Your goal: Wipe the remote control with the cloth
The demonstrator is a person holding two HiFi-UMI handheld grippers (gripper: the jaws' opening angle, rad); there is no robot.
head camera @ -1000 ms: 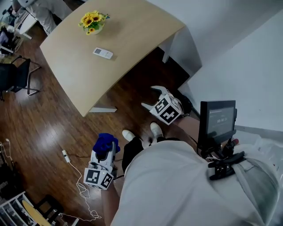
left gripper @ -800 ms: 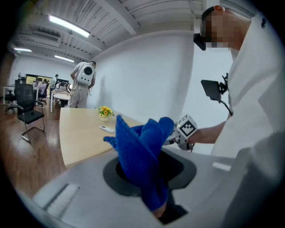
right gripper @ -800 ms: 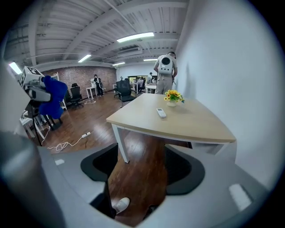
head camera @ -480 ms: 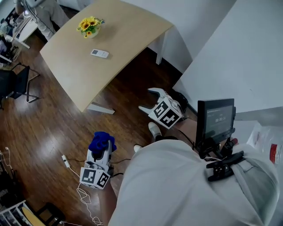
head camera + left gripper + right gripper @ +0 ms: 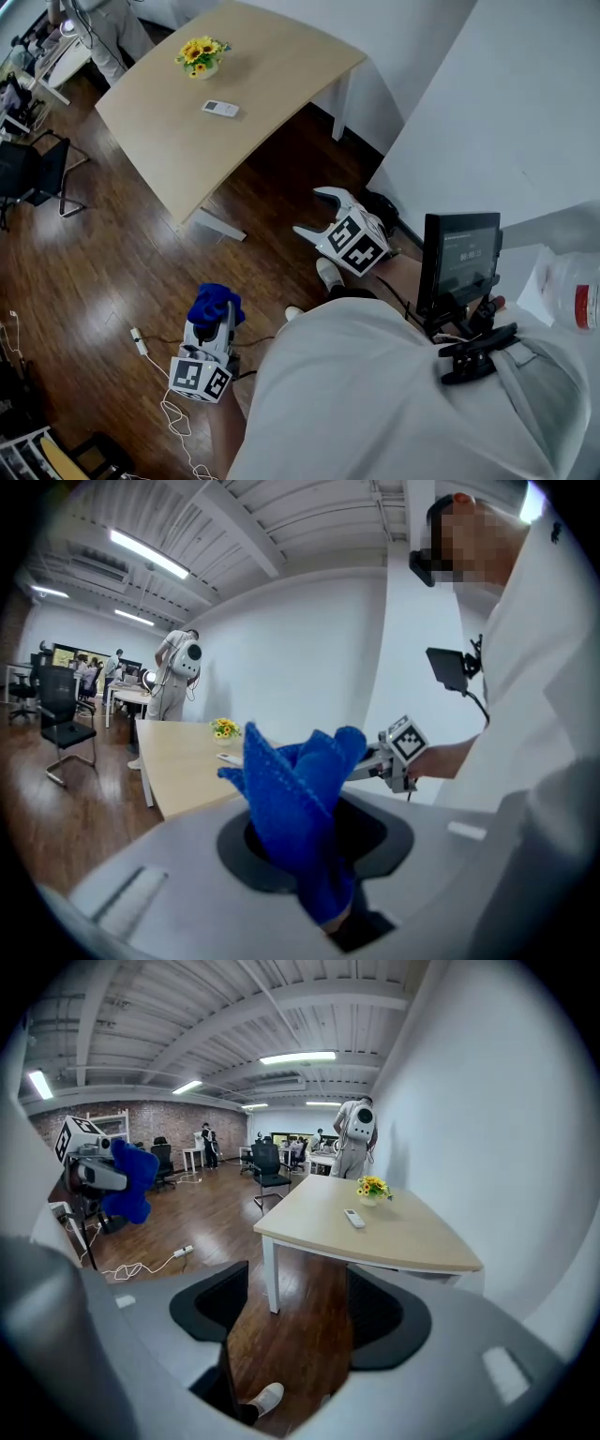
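**Remote's on the table, cloth's over by the person**

The remote control [image 5: 220,109] lies flat on the light wood table [image 5: 281,75], well apart from both grippers. It's one small white slab with a darker patch at one end, too small to make out buttons. Just beside it, toward the table's far end, sits one pot of yellow flowers [image 5: 203,54].

Between the person and the table there's a stretch of dark wood floor. The table's near corner and its white foot [image 5: 217,225] point that way. A white cable with a plug block [image 5: 141,337] trails over the floor on the person's side of the table. One black chair [image 5: 37,173] stands off the table's left side. Another person [image 5: 103,23] stands past the table's far end.

There are two grippers, both held low and clear of the table. The left gripper [image 5: 216,323] is clamped on the one cloth [image 5: 300,799], a bright blue, nubbly, bunched-up thing that sticks up out of the jaws in folds. The right gripper [image 5: 314,211] has its jaws spread wide, with only floor and a white shoe [image 5: 262,1397] showing between them. Its view looks straight at the table, with the remote and flowers on top.
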